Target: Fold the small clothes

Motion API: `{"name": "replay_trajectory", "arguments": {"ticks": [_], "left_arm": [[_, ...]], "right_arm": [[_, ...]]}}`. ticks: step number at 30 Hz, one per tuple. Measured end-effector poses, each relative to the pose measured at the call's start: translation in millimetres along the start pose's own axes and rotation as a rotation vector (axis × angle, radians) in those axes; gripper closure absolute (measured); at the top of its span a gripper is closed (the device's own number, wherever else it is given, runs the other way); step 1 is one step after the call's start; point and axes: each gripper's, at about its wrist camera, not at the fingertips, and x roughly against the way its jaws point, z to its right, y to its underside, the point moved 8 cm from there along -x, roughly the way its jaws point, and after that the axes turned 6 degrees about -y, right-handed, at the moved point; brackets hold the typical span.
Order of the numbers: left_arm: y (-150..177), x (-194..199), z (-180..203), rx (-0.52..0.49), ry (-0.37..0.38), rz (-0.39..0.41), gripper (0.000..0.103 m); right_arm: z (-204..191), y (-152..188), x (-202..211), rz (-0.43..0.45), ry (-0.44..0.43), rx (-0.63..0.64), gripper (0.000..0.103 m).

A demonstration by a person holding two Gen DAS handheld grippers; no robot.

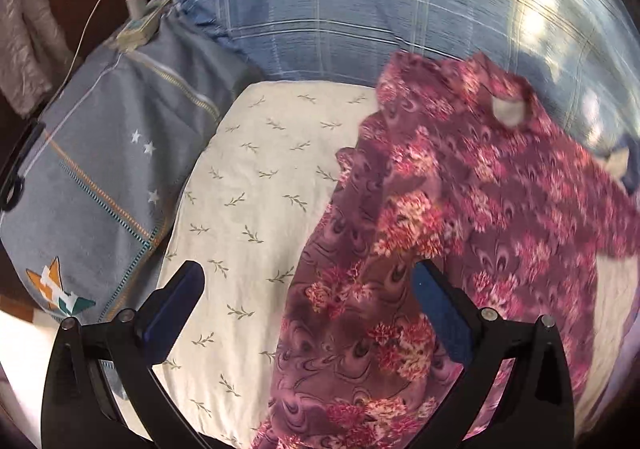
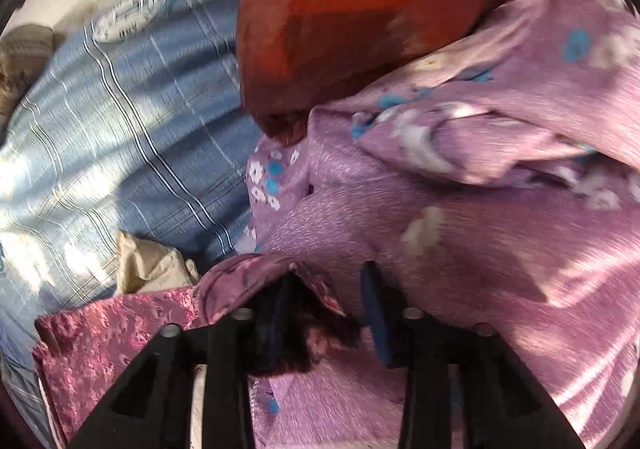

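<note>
A purple-and-pink floral garment [image 1: 460,209] lies spread on the white leaf-print sheet [image 1: 256,177], reaching from the upper right down to the lower middle of the left wrist view. My left gripper [image 1: 308,269] hangs above it, open wide, its right finger over the cloth and its left finger over bare sheet. In the right wrist view an edge of the same floral garment [image 2: 112,337] is draped over the left finger of my right gripper [image 2: 328,277]. A gap shows between that finger and the blue right pad [image 2: 374,313], so the jaws are open. The picture is blurred.
A lilac garment with blue and white flowers [image 2: 460,233] is bunched ahead of the right gripper, with a red cloth [image 2: 340,17] behind it. A blue plaid quilt [image 1: 320,1] lies at the back. A star-print pillow [image 1: 100,177] and a charger [image 1: 138,19] are at the left.
</note>
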Motion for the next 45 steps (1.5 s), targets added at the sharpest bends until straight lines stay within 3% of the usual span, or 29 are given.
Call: {"name": "replay_trajectory", "arguments": {"ticks": [3,6,9,12,16,18,22,24,25,29,30,33,36,38,39,42,45], "left_arm": [[10.8,-0.2,17.7,-0.001,0.084,-0.047,0.000],[31.0,-4.5,47.0,-0.008,0.188,-0.107,0.000],[53.7,-12.6,72.6,0.034,0.268,-0.183,0.000],[72.1,-22.2,81.4,0.126,0.287,-0.235,0.000],[88.9,-41.4,71.0,0.351,0.320,-0.316,0.000],[88.3,-48.8,65.4,0.412,0.321,-0.337,0.000],[79.7,-56.5,48.2,0.505,0.296,-0.346,0.000],[71.5,-59.5,36.7,0.491,0.228,-0.318,0.002],[68.2,-61.5,30.4,0.471,0.178,-0.295,0.004],[48.4,-69.6,-9.1,0.355,-0.142,-0.185,0.021],[47.4,-71.7,-16.9,0.358,-0.162,-0.192,0.024],[48.8,-70.3,-38.7,0.417,-0.111,-0.221,0.025],[49.5,-58.0,-53.4,0.420,-0.116,-0.192,0.025],[51.1,-50.6,-59.0,0.418,-0.095,-0.183,0.025],[52.9,-47.7,-58.2,0.416,-0.088,-0.183,0.025],[56.1,-43.2,-61.6,0.409,-0.063,-0.183,0.025],[54.6,-38.1,-62.0,0.395,-0.040,-0.172,0.025]], "right_arm": [[-6.8,8.1,19.4,0.039,-0.004,0.036,0.058],[-24.0,16.5,35.9,0.040,-0.084,0.043,0.057],[-41.5,25.3,48.6,0.047,-0.142,0.060,0.044],[-66.6,36.9,65.5,0.065,-0.176,0.118,0.029],[-84.2,49.9,73.4,0.064,-0.165,0.168,0.026],[-87.1,58.4,71.7,0.033,-0.166,0.177,0.026],[-87.7,70.9,71.1,0.010,-0.170,0.181,0.026],[-87.2,73.3,70.9,0.003,-0.175,0.176,0.026],[-86.2,72.7,70.0,0.002,-0.176,0.169,0.026],[-78.8,64.0,62.2,-0.013,-0.228,0.074,0.026],[-76.9,61.5,59.5,-0.015,-0.242,0.046,0.026],[-75.2,52.4,40.9,-0.039,-0.313,-0.058,0.024],[-60.4,48.0,13.2,-0.065,-0.268,-0.201,0.022],[-49.1,46.3,-2.0,-0.075,-0.291,-0.326,0.022],[-41.3,45.1,-10.4,-0.077,-0.300,-0.391,0.024],[-32.7,31.6,-12.6,-0.055,-0.289,-0.393,0.096],[-21.3,-10.0,21.9,0.102,-0.228,-0.295,0.099]]}}
